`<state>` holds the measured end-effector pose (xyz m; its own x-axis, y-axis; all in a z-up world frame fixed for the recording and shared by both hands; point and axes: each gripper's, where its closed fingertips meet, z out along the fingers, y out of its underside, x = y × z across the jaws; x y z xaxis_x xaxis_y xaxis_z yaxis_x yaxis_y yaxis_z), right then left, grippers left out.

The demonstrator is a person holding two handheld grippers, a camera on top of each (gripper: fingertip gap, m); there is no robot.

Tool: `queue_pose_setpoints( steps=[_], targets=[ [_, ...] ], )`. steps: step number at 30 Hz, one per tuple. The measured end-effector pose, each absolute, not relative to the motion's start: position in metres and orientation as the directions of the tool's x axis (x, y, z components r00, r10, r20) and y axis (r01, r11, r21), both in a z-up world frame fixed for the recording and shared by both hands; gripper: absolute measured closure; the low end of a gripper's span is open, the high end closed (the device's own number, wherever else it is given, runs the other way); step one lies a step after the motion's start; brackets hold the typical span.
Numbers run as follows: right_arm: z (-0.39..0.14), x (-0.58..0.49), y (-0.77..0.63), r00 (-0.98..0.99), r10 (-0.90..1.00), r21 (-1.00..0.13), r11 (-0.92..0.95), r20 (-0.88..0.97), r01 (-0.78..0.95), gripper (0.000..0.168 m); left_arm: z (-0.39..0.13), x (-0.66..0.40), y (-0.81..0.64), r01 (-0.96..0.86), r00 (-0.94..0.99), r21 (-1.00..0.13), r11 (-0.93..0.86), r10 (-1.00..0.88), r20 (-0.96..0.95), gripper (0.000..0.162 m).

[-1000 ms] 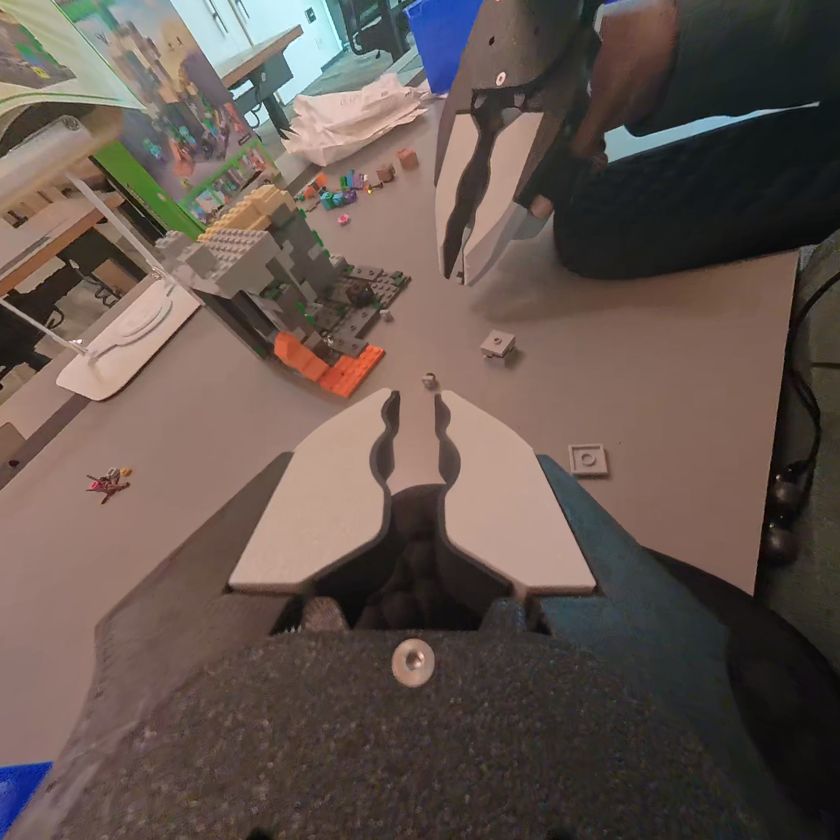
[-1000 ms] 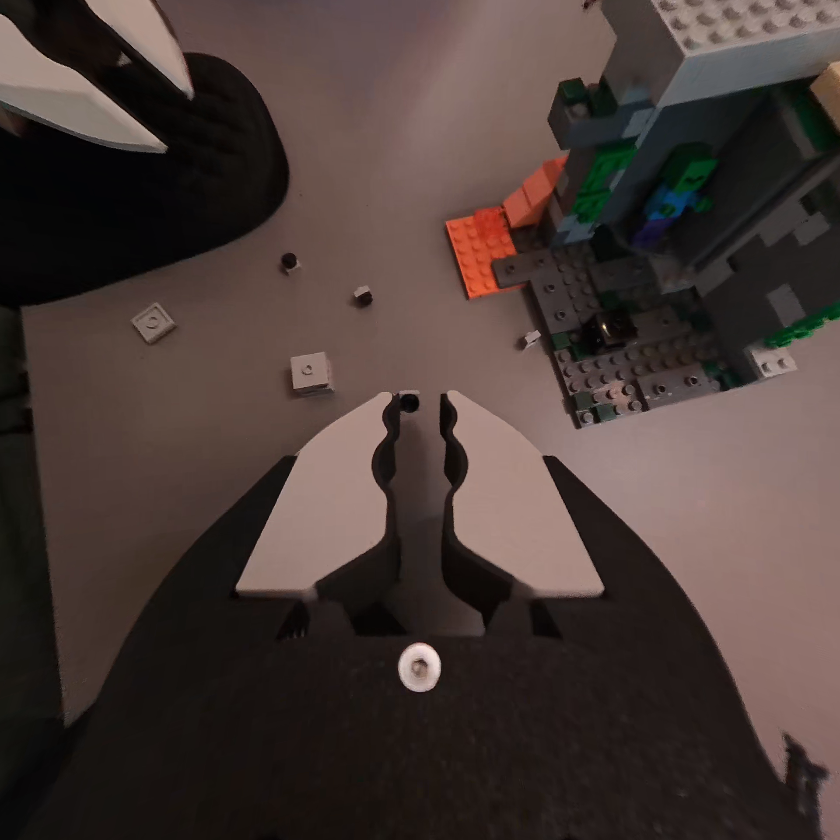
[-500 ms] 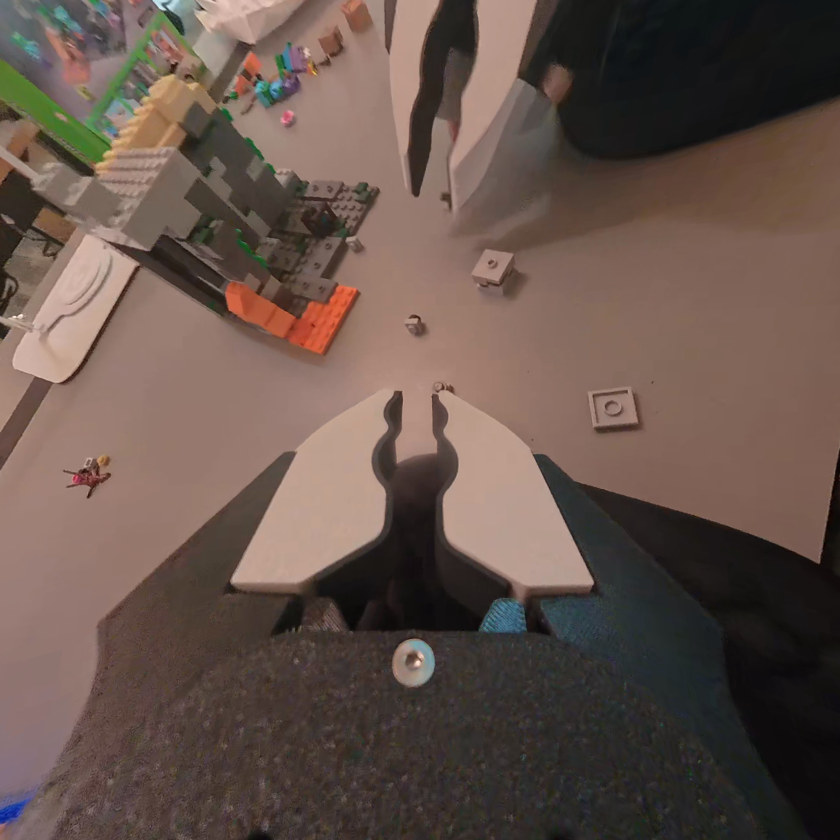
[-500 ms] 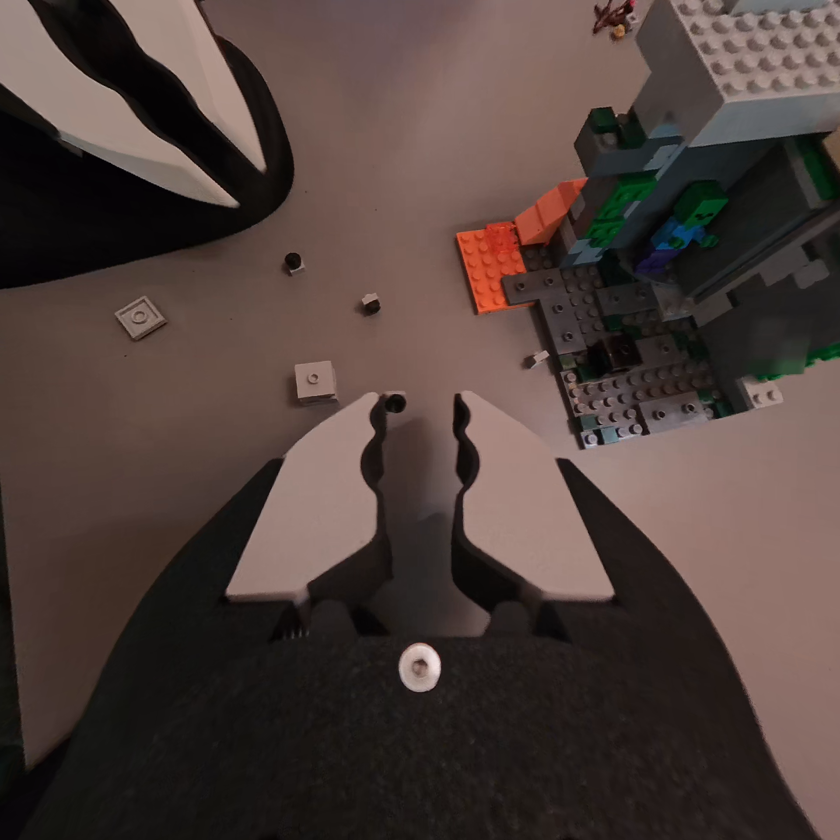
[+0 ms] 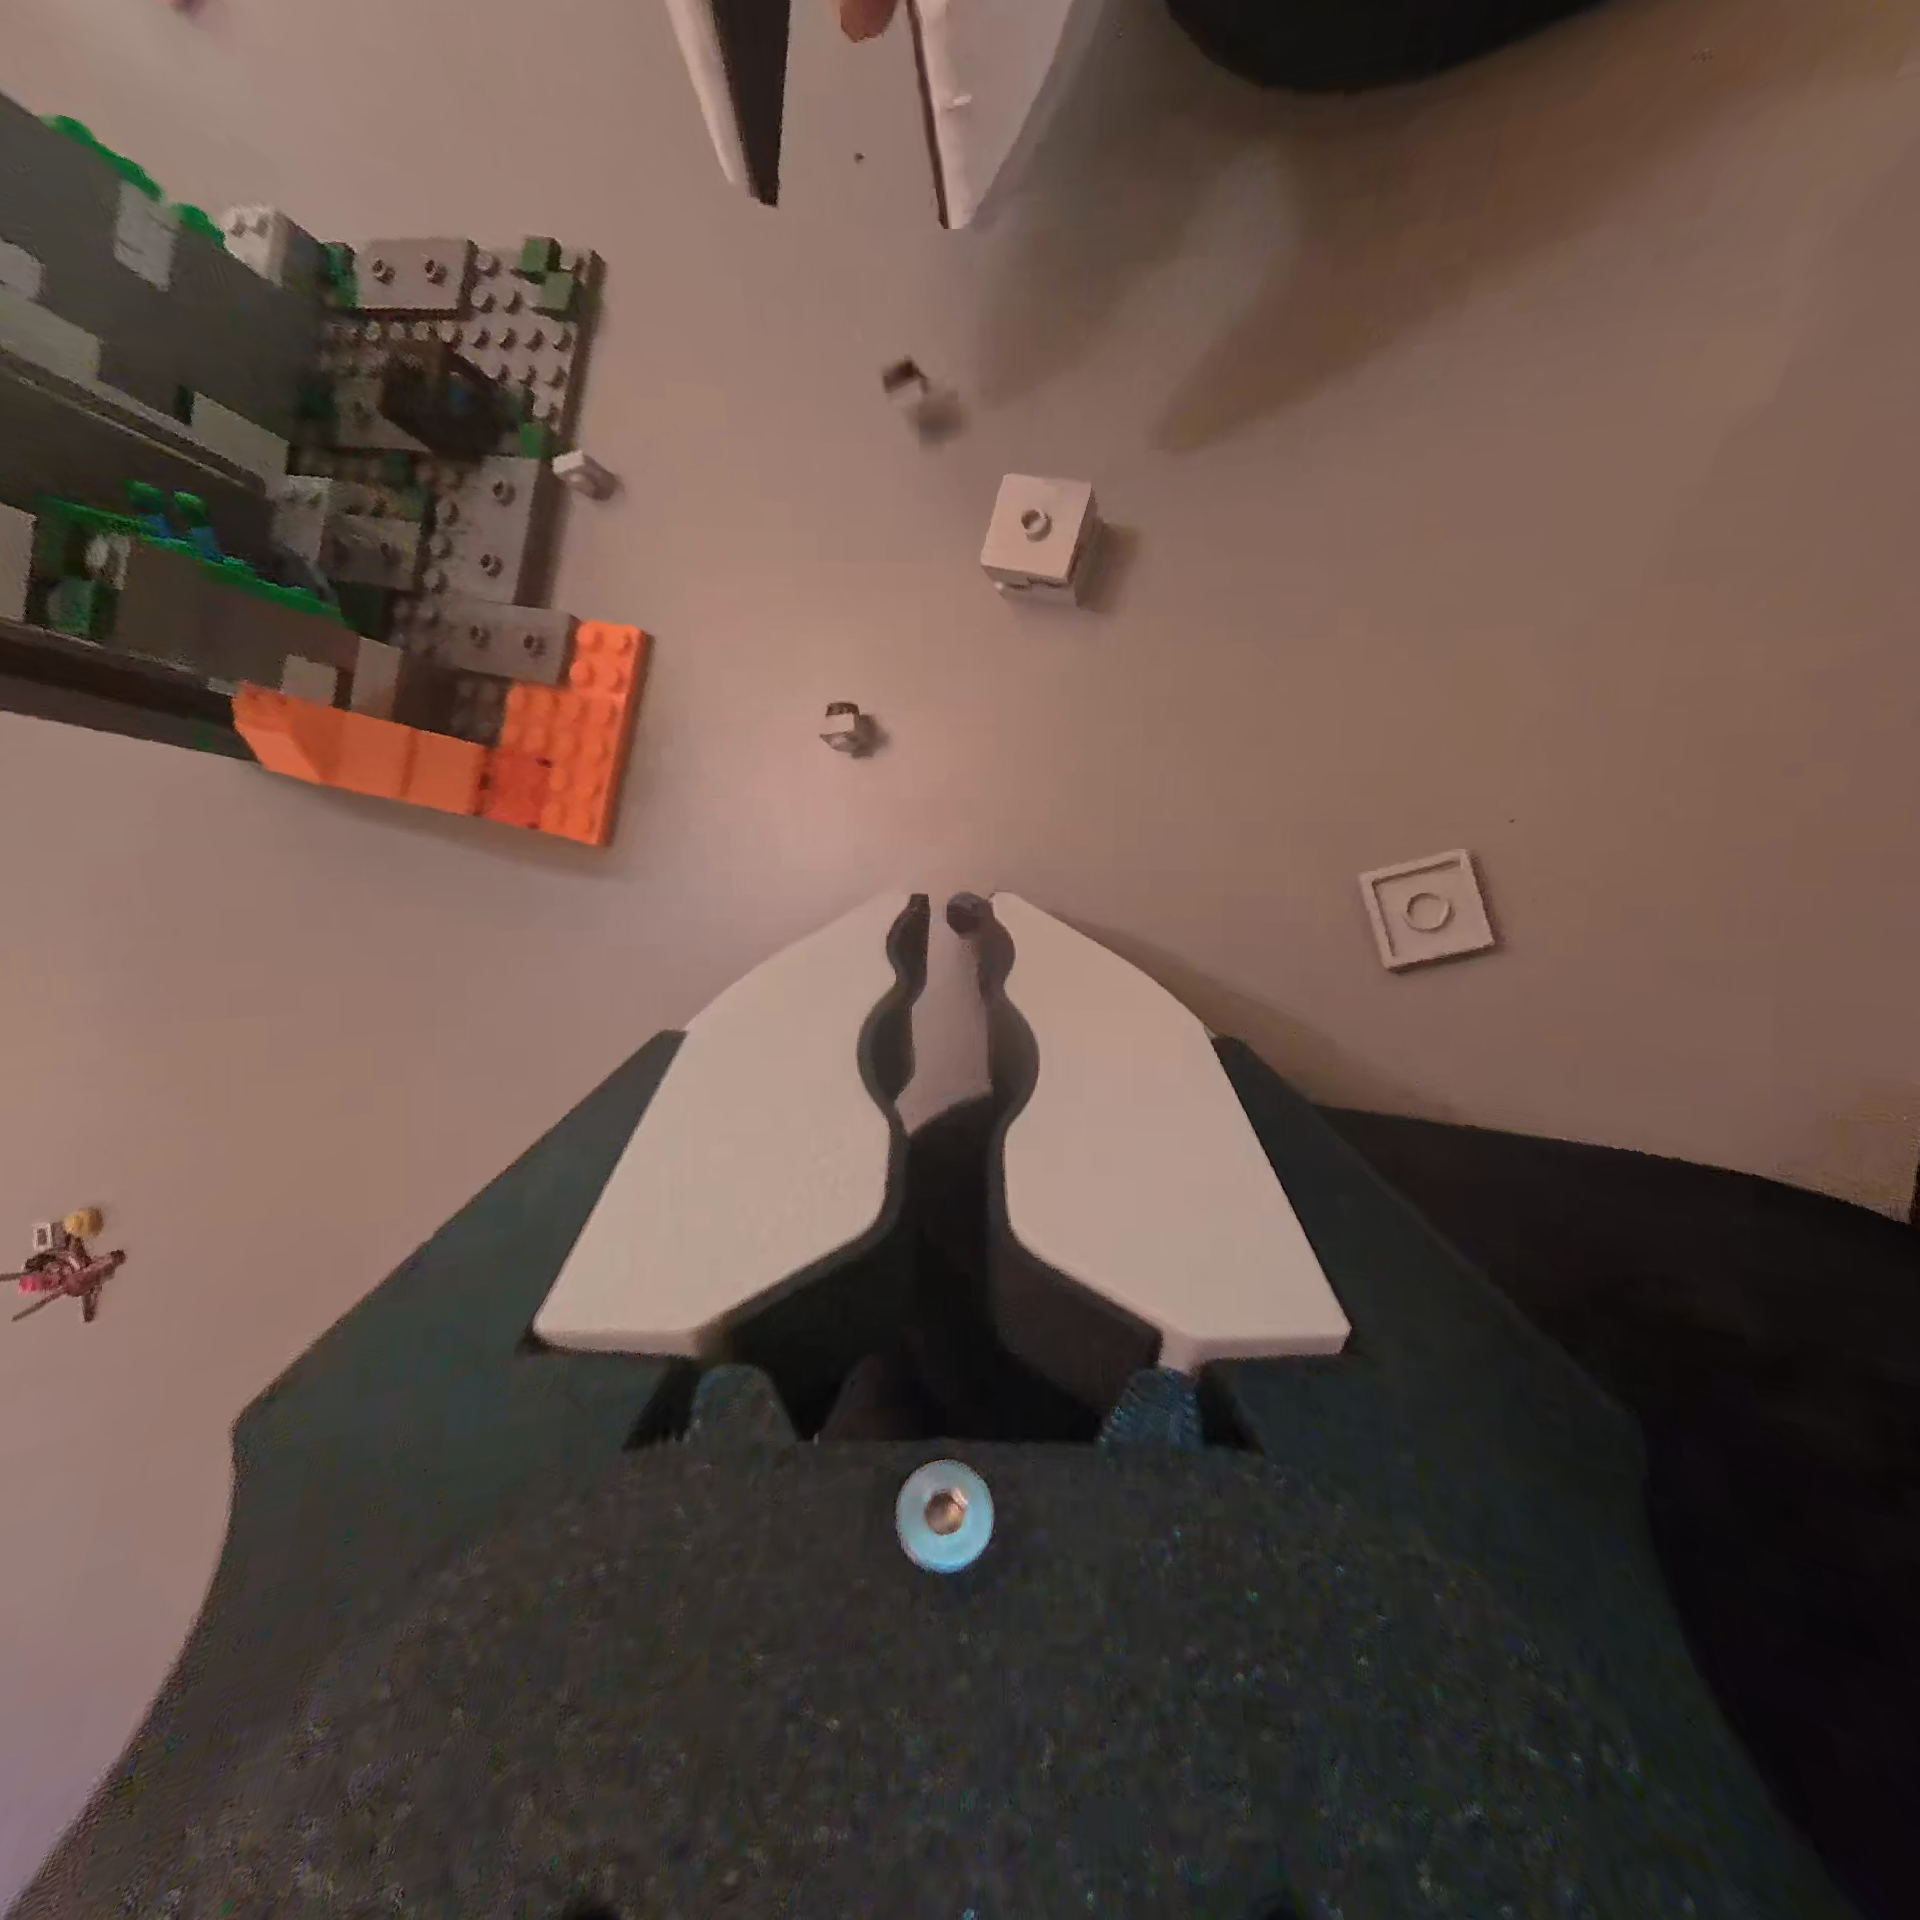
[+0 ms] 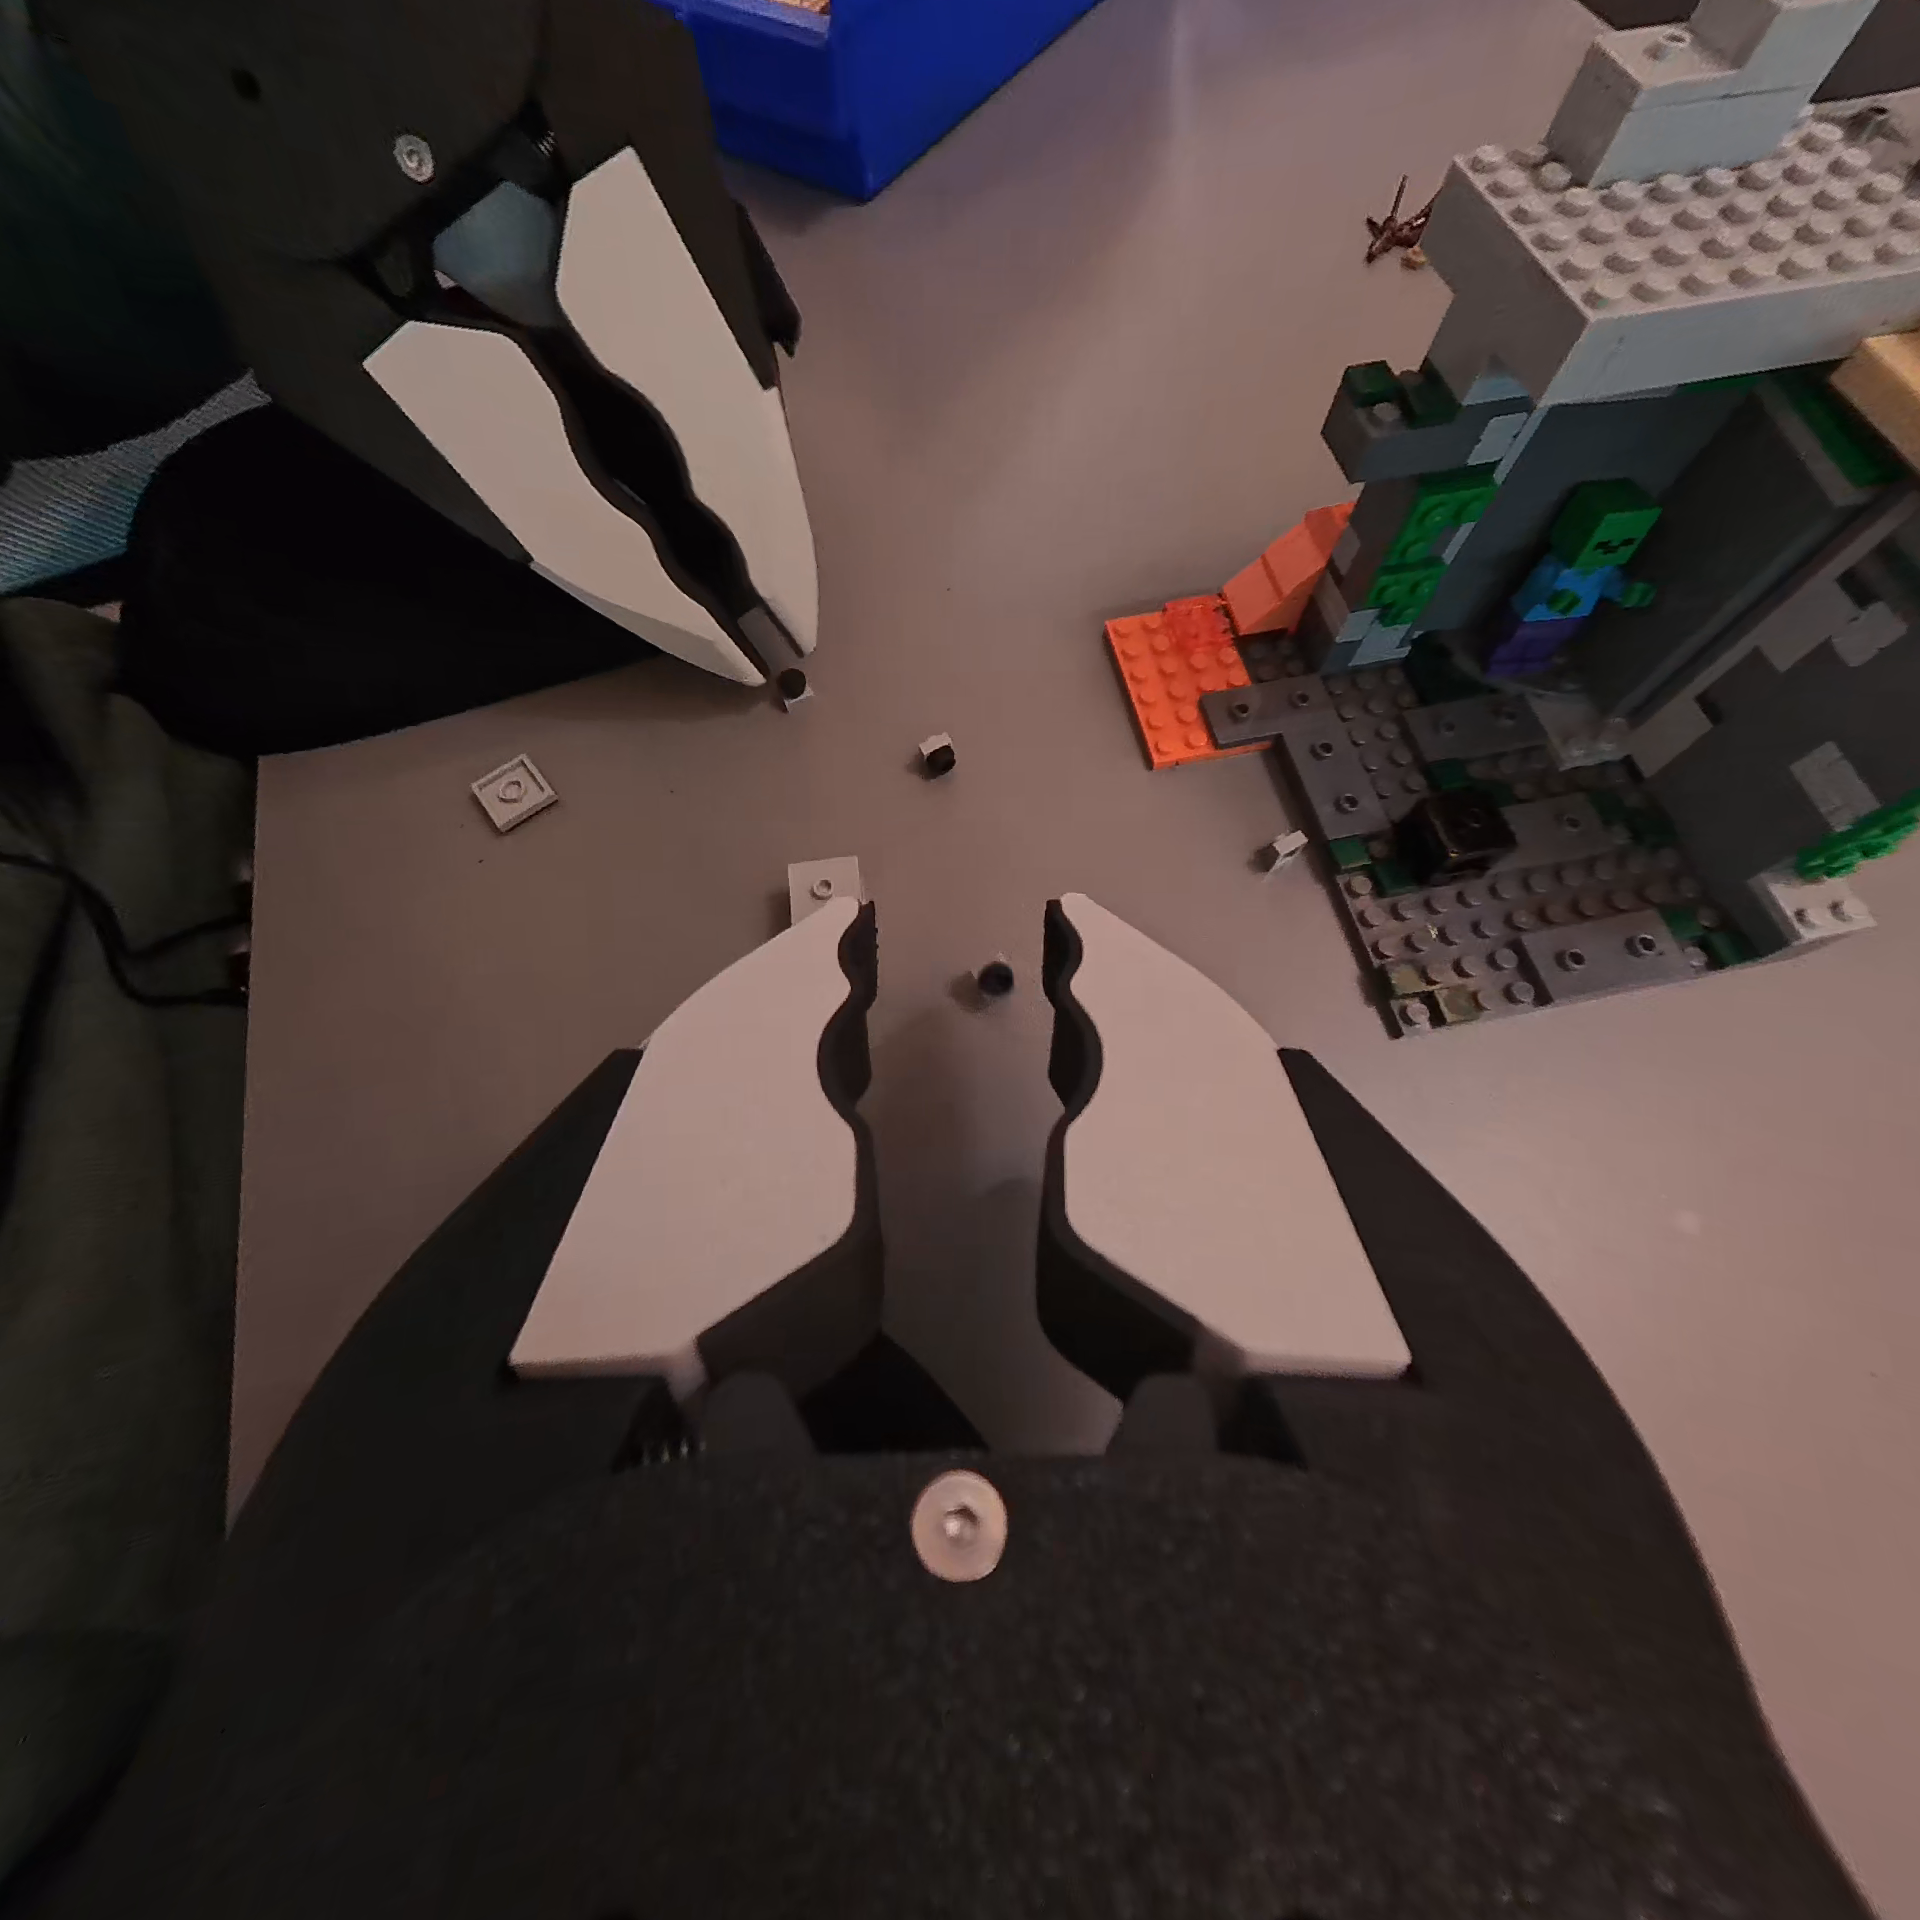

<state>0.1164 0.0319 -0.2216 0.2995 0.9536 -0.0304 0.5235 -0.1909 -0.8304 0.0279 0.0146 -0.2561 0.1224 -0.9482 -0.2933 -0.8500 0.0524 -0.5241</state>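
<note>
My left gripper is nearly closed with its tips down on the grey table. A small dark round piece is pinched between its tips. The right wrist view shows the same gripper at upper left, with that piece at its tip. My right gripper is open and low over the table. Another small dark round piece lies loose between its fingers. A third dark piece lies between the two grippers and also shows in the left wrist view.
A grey cube brick and a flat grey tile lie close by. A large grey-and-green brick build with an orange plate stands to one side. A blue bin is at the back. The table edge runs near dark cloth.
My left gripper tilted down, moved forward onto the small dark piece and narrowed around it. My right gripper opened wider, leaving its dark piece lying loose between the fingers.
</note>
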Motion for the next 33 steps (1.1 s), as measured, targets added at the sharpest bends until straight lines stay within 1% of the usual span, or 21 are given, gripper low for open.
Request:
queue_pose_setpoints(
  steps=[5, 6, 8, 12, 13, 14, 17, 20, 25, 28, 30, 31, 33],
  targets=[
    [-0.218, 0.117, 0.026, 0.27, 0.961, -0.841, -0.192, -0.057, 0.506, 0.139, -0.26, 0.038, 0.024, -0.869, 0.113, -0.494, 0.045, -0.951, -0.287, 0.158],
    [-0.218, 0.117, 0.023, 0.256, 0.965, -0.84, -0.185, -0.057, 0.51, 0.139, -0.262, 0.039, 0.027, -0.873, 0.11, -0.486, 0.044, -0.953, -0.283, 0.162],
    [-0.222, 0.117, 0.021, 0.245, 0.968, -0.834, -0.172, -0.045, 0.524, 0.14, -0.265, 0.043, 0.036, -0.885, 0.103, -0.462, 0.053, -0.947, -0.305, 0.162],
    [-0.227, 0.116, 0.02, 0.249, 0.968, -0.822, -0.151, -0.012, 0.55, 0.141, -0.264, 0.054, 0.057, -0.876, 0.116, -0.479, 0.063, -0.934, -0.337, 0.162],
    [-0.227, 0.116, 0.02, 0.25, 0.968, -0.82, -0.147, -0.005, 0.552, 0.141, -0.262, 0.057, 0.062, -0.867, 0.123, -0.492, 0.073, -0.927, -0.354, 0.161],
    [-0.228, 0.117, 0.02, 0.251, 0.968, -0.819, -0.147, -0.004, 0.554, 0.141, -0.26, 0.059, 0.064, -0.856, 0.122, -0.51, 0.082, -0.927, -0.354, 0.154],
    [-0.228, 0.117, 0.019, 0.253, 0.967, -0.821, -0.144, 0.001, 0.552, 0.141, -0.248, 0.059, 0.065, -0.835, 0.139, -0.545, 0.079, -0.928, -0.347, 0.149],
    [-0.229, 0.117, 0.02, 0.254, 0.967, -0.819, -0.15, -0.006, 0.554, 0.142, -0.243, 0.045, 0.06, -0.838, 0.144, -0.543, 0.054, -0.938, -0.316, 0.149],
    [-0.233, 0.116, 0.02, 0.256, 0.967, -0.806, -0.151, 0.001, 0.573, 0.143, -0.258, 0.022, 0.038, -0.876, 0.096, -0.482, 0.004, -0.978, -0.183, 0.147],
    [-0.233, 0.116, 0.021, 0.262, 0.965, -0.802, -0.15, 0.008, 0.578, 0.144, -0.265, 0.021, 0.032, -0.889, 0.064, -0.458, 0.021, -0.984, -0.169, 0.147],
    [-0.233, 0.116, 0.021, 0.267, 0.964, -0.802, -0.153, 0.008, 0.577, 0.144, -0.263, 0.026, 0.033, -0.883, 0.056, -0.468, 0.034, -0.983, -0.176, 0.148],
    [-0.233, 0.117, 0.022, 0.27, 0.963, -0.802, -0.154, 0.009, 0.577, 0.144, -0.263, 0.028, 0.034, -0.882, 0.054, -0.469, 0.037, -0.982, -0.179, 0.154],
    [-0.233, 0.117, 0.023, 0.276, 0.961, -0.803, -0.156, 0.011, 0.575, 0.145, -0.264, 0.035, 0.037, -0.874, 0.047, -0.483, 0.045, -0.983, -0.177, 0.155]
  ],
)
